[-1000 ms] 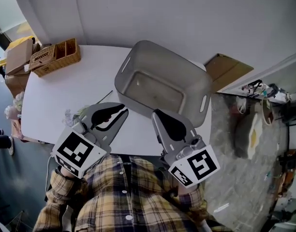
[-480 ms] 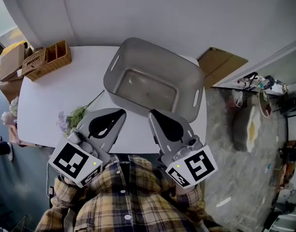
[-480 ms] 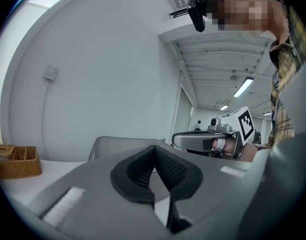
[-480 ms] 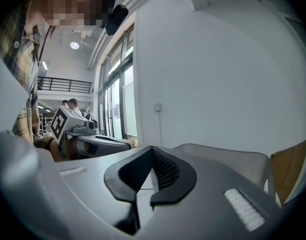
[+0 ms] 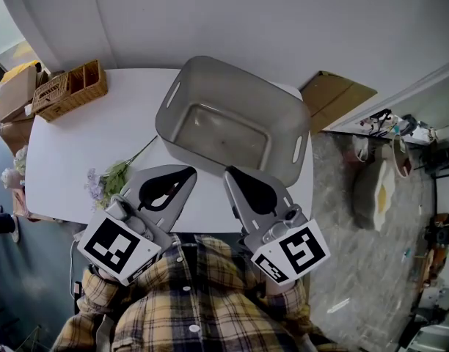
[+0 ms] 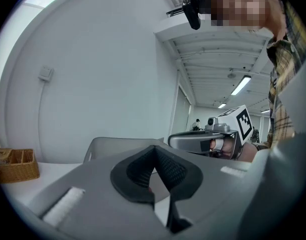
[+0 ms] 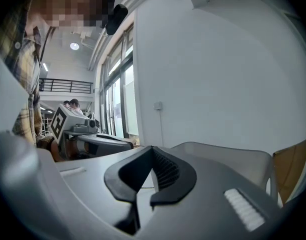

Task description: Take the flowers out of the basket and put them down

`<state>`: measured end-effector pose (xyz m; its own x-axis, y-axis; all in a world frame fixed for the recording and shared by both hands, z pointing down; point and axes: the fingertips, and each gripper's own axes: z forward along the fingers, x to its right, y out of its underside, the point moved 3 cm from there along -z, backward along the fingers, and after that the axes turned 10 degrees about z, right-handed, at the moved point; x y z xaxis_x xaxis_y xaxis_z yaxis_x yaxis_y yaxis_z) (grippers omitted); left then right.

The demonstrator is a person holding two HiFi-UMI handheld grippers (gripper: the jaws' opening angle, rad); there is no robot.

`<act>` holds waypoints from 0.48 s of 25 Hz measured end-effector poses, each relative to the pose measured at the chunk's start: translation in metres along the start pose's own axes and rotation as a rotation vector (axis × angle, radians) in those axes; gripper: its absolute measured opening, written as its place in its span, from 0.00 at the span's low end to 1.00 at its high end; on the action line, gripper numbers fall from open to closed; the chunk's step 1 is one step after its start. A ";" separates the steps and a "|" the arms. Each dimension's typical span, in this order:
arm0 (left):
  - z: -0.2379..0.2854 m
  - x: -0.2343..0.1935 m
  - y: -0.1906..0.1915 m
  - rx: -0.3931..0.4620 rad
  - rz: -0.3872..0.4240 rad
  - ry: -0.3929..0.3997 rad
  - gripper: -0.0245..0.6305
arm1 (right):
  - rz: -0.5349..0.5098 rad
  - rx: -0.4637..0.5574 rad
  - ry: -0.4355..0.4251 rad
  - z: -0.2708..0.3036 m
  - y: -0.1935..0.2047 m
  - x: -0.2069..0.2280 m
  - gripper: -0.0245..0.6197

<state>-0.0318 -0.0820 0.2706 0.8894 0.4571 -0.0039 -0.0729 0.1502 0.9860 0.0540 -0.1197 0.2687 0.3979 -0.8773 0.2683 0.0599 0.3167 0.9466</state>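
Note:
The grey basket (image 5: 298, 116) stands on the white table (image 5: 78, 141) and looks bare inside. The flowers (image 5: 111, 178), green stems with pale purple blooms, lie flat on the table to its left. My left gripper (image 5: 186, 171) is shut and holds nothing, just right of the flowers and apart from them. My right gripper (image 5: 230, 173) is shut too, beside it at the table's near edge. In the left gripper view the shut jaws (image 6: 154, 149) point at the basket (image 6: 108, 146). The right gripper view shows closed jaws (image 7: 152, 149) in front of the basket (image 7: 228, 156).
A wicker organiser (image 5: 70, 88) sits at the table's far left corner, with cardboard boxes (image 5: 19, 86) beyond it. A flat piece of cardboard (image 5: 334, 97) leans by the wall to the right. The person's plaid shirt (image 5: 195, 306) fills the lower head view.
The left gripper has drawn back from the flowers, which now lie in fuller view on the table. The head view has shifted a little; the right gripper has barely moved.

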 end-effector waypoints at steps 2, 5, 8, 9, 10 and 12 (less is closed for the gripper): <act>0.002 -0.001 0.001 -0.007 -0.001 0.001 0.05 | -0.001 -0.003 -0.001 0.000 0.000 0.000 0.05; 0.004 -0.001 0.003 -0.012 -0.003 0.006 0.05 | 0.002 -0.005 0.002 0.000 0.002 0.002 0.05; 0.005 -0.001 0.004 -0.013 -0.006 0.012 0.05 | 0.004 -0.013 -0.006 0.001 0.004 0.003 0.05; 0.005 -0.001 0.004 -0.014 -0.005 0.014 0.05 | 0.004 -0.016 -0.009 0.002 0.005 0.002 0.05; 0.006 -0.001 0.004 -0.015 -0.005 0.015 0.05 | 0.004 -0.018 -0.012 0.002 0.006 0.002 0.05; 0.007 -0.001 0.004 -0.018 -0.004 0.018 0.05 | 0.006 -0.020 -0.014 0.003 0.006 0.001 0.05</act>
<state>-0.0299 -0.0875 0.2756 0.8814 0.4723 -0.0107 -0.0778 0.1673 0.9828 0.0519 -0.1198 0.2755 0.3853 -0.8804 0.2765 0.0761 0.3290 0.9413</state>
